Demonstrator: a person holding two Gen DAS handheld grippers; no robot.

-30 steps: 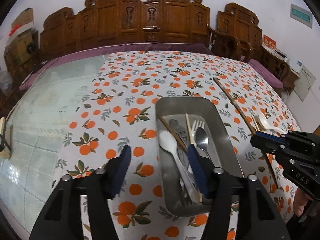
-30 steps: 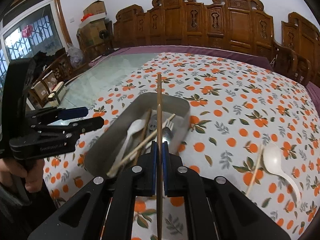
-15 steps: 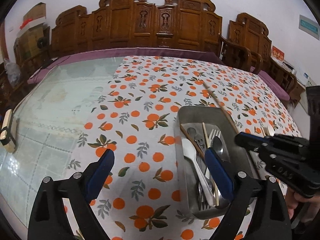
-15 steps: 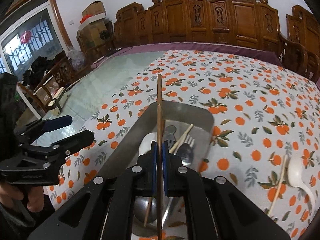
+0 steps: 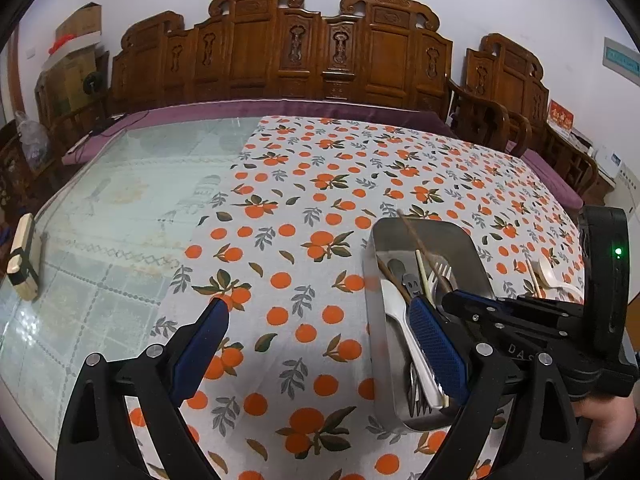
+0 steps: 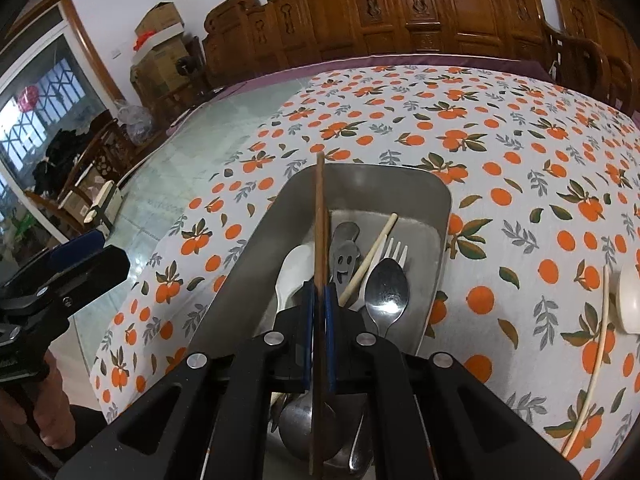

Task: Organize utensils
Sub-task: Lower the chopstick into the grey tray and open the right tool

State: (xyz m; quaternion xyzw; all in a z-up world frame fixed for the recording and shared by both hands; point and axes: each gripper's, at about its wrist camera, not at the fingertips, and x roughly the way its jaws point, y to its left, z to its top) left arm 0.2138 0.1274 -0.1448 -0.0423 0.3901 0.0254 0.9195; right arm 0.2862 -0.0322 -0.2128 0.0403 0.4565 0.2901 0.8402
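A steel tray (image 6: 248,256) (image 5: 424,224) on the orange-print cloth holds a white spoon (image 6: 294,268), a metal spoon (image 6: 387,284), a fork (image 6: 394,248), a pale chopstick (image 6: 372,252) and a smiley-handled utensil (image 6: 344,260). My right gripper (image 6: 319,292) (image 5: 450,300) hovers low over the tray's near end. A brown chopstick (image 6: 320,216) (image 5: 416,236) lies between its pads, pointing along the tray; the jaws are just starting to open. My left gripper (image 5: 316,306) (image 6: 100,254) stands wide open and empty, left of the tray.
Right of the tray, on the cloth, lie a white spoon (image 6: 630,300) (image 5: 552,276) and another pale chopstick (image 6: 600,340). A banded wooden block (image 5: 24,256) rests on the bare glass tabletop (image 5: 120,200) at far left. Carved wooden chairs (image 5: 320,52) line the far side.
My right gripper has come down and forward over the tray with the brown chopstick. My left gripper widened and shifted left, so the tray now sits at the right of its view.
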